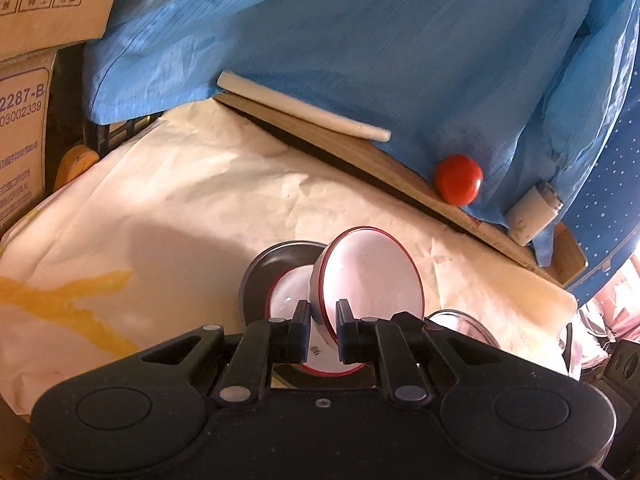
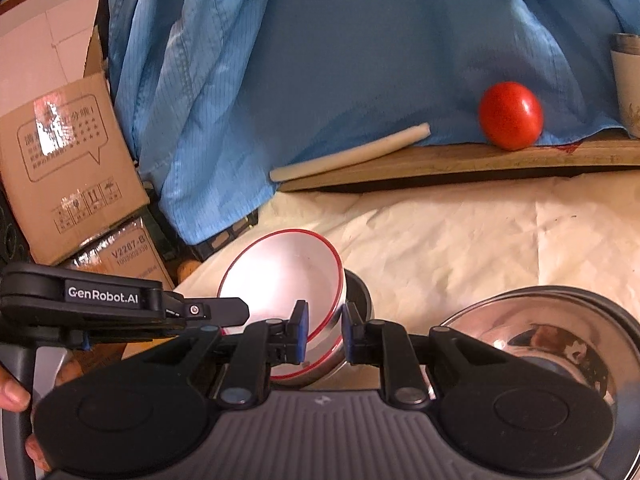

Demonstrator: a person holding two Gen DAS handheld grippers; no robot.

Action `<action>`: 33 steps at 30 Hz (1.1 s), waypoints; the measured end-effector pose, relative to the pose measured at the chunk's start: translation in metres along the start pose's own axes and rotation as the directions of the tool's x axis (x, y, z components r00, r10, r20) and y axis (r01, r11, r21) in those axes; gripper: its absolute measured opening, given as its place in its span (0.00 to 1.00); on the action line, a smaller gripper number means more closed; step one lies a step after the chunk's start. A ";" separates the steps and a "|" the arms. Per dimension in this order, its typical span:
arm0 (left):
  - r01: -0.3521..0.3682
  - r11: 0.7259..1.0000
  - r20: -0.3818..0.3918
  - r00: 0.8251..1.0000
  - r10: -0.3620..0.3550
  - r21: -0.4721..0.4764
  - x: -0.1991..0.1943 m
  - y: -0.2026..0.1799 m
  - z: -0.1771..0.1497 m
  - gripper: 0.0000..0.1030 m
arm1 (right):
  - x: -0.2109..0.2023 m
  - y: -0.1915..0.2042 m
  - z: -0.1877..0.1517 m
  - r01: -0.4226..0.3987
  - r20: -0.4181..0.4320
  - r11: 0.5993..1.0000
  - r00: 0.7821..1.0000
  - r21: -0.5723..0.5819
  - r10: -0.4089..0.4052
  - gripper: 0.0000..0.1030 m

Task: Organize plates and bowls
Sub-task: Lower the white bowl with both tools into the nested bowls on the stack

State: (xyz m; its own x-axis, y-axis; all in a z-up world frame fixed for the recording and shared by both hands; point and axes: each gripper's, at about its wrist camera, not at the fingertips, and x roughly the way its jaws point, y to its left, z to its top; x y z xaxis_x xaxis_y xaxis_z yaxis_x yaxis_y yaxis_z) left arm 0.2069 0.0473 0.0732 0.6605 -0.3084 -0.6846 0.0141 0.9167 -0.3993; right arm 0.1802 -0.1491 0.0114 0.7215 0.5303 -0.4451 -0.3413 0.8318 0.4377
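Left gripper (image 1: 323,334) pinching rim of tilted red-rimmed white bowl (image 1: 372,276); right gripper (image 2: 325,334) clamped on bowl rim (image 2: 320,344) too. Dark plate (image 1: 266,264) just behind at 11 o'clock, steel bowl (image 2: 532,340) at 3 o'clock, tomato (image 2: 511,115) at 1 o'clock on board.

The shiny round steel bowl (image 2: 532,340) is partly hidden behind the gripper body. A white cylindrical cup (image 2: 628,84) is cut off by the right edge. Small print on the brown cardboard box (image 2: 68,168) is unreadable.
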 end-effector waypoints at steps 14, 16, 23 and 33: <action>-0.025 1.000 -0.047 0.999 0.025 -0.003 0.011 0.011 -0.004 0.14 | 0.011 0.001 -0.003 0.009 -0.037 1.000 0.999 -0.018 -0.010 0.19; -0.030 1.000 -0.052 0.998 0.030 -0.004 0.012 0.011 -0.004 0.14 | 0.012 0.001 -0.004 0.009 -0.039 1.000 0.999 -0.020 -0.010 0.19; -0.037 0.999 -0.056 0.998 0.037 -0.001 0.012 0.012 -0.003 0.14 | 0.014 0.000 -0.003 0.010 -0.046 1.000 0.999 -0.029 -0.012 0.19; -0.049 0.999 -0.062 0.997 0.049 0.010 0.013 0.010 -0.002 0.16 | 0.014 0.005 -0.003 0.028 -0.051 0.998 0.998 -0.063 -0.031 0.19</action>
State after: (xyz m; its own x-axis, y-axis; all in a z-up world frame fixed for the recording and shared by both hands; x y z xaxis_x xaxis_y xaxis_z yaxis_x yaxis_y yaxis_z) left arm 0.2142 0.0514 0.0587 0.6122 -0.2779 -0.7403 -0.0108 0.9332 -0.3592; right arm 0.1868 -0.1364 0.0047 0.6999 0.5117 -0.4983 -0.3579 0.8550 0.3753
